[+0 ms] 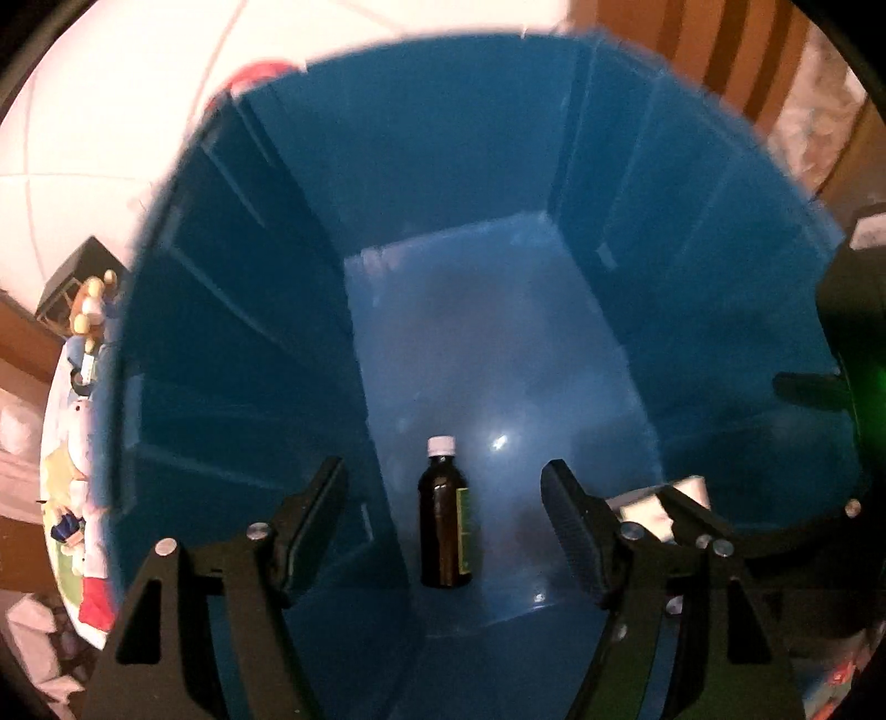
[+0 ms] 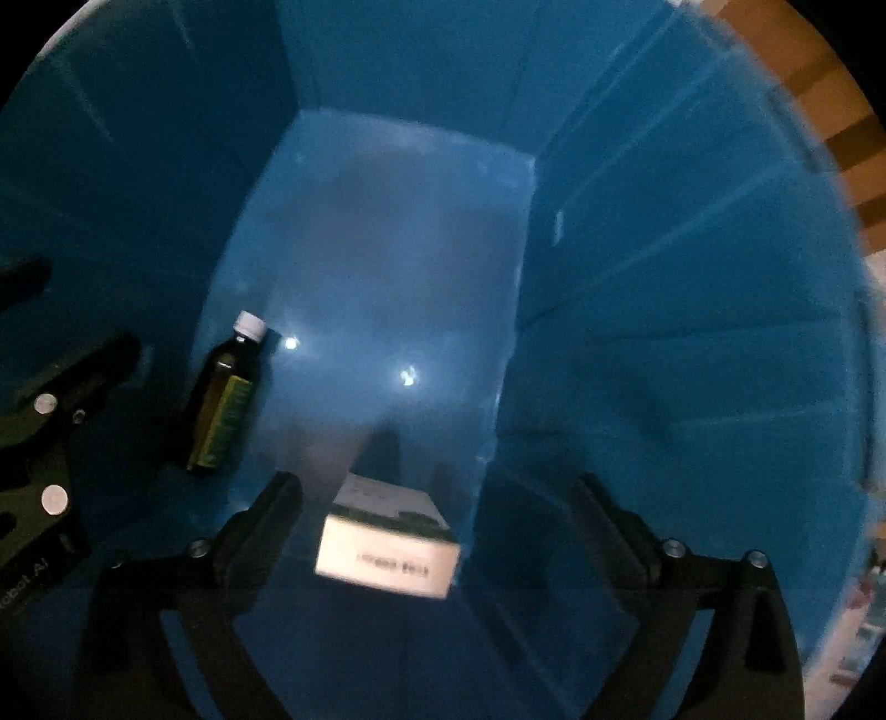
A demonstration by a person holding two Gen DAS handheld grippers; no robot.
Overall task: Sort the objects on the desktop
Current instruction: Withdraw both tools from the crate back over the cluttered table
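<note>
A deep blue plastic bin (image 1: pixel 443 166) fills both views. On its floor lies a brown glass bottle (image 1: pixel 443 526) with a white cap and a green label. My left gripper (image 1: pixel 443 473) hangs open above it, fingers well apart and touching nothing. A white box (image 2: pixel 387 545) with dark print rests on the bin (image 2: pixel 664 277) floor to the right of the bottle (image 2: pixel 227 393). My right gripper (image 2: pixel 437 484) is open above the box, clear of it. The left gripper's body (image 2: pixel 44 421) shows at the left edge of the right wrist view. A corner of the box (image 1: pixel 653 507) peeks out behind my left gripper's right finger.
Left of the bin, several small figures and toys (image 1: pixel 83 443) crowd a pale round surface. Pale floor tiles (image 1: pixel 111 138) lie beyond the bin's far rim. Brown wooden boards (image 1: pixel 720 50) stand at the upper right. The bin's walls rise steeply on all sides.
</note>
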